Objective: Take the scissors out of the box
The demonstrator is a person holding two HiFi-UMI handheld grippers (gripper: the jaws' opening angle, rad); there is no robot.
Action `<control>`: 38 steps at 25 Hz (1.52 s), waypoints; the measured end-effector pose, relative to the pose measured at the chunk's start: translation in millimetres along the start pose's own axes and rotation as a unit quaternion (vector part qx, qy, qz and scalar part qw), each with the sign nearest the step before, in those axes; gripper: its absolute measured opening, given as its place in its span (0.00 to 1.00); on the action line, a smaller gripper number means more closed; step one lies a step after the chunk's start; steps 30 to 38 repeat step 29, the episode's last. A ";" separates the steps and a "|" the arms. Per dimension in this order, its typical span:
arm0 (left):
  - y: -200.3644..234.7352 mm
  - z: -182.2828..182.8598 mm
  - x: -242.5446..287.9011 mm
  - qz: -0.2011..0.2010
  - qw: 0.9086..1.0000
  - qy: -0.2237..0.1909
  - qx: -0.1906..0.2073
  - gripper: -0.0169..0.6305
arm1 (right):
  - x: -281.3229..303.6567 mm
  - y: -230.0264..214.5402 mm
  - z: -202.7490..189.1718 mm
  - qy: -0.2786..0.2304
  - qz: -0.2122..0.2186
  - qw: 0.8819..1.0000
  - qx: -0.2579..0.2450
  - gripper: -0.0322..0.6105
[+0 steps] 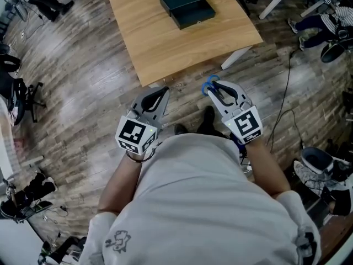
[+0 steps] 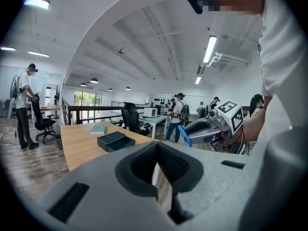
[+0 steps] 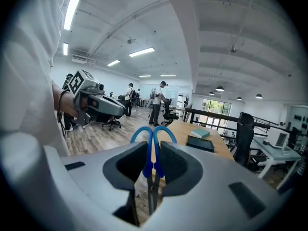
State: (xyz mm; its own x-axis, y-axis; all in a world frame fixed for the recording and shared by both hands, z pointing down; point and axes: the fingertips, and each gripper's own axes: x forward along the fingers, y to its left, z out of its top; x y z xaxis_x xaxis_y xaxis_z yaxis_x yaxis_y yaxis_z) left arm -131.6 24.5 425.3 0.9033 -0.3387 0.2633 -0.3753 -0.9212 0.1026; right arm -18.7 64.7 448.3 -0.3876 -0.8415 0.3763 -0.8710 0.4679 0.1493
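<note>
Closest of all is the person's white shirt [image 1: 220, 203], with both arms held out in front of it. Each hand holds a grey claw over the wood floor [image 1: 83, 93], just off the near edge of the wooden surface [image 1: 165, 43].

On that surface sits the dark box [image 1: 187, 7]. It is open, and its two flat halves lie side by side, touching. They are well back from the near edge and closer to the right edge. Both halves look dark inside, and I cannot tell if anything is in them. A small flat green thing [image 2: 98, 129] lies farther along the surface, apart from the box.

The scissors [image 3: 150, 167] are out of the box. They have two bright blue handle loops and thin grey blades. The right claw [image 1: 216, 87] is clamped on them. Its two dark pads squeeze the blue handles from both sides. The loops stick out past the tips of the claw, and the blades point back toward the hand. The scissors are in the air, near the edge of the surface and well apart from the box.

The left claw [image 1: 162, 91] has its tips together and holds nothing.
</note>
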 end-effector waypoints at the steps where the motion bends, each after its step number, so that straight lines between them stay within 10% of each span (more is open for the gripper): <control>1: 1.8 0.6 -4.1 -0.001 1.000 -0.001 0.001 0.03 | -0.3 3.5 2.2 -0.001 -0.003 1.000 0.001 0.20; 38: -8.5 -9.2 -29.1 -0.021 1.000 -0.009 -0.009 0.03 | -20.0 29.2 15.9 -0.022 -0.025 0.999 0.004 0.20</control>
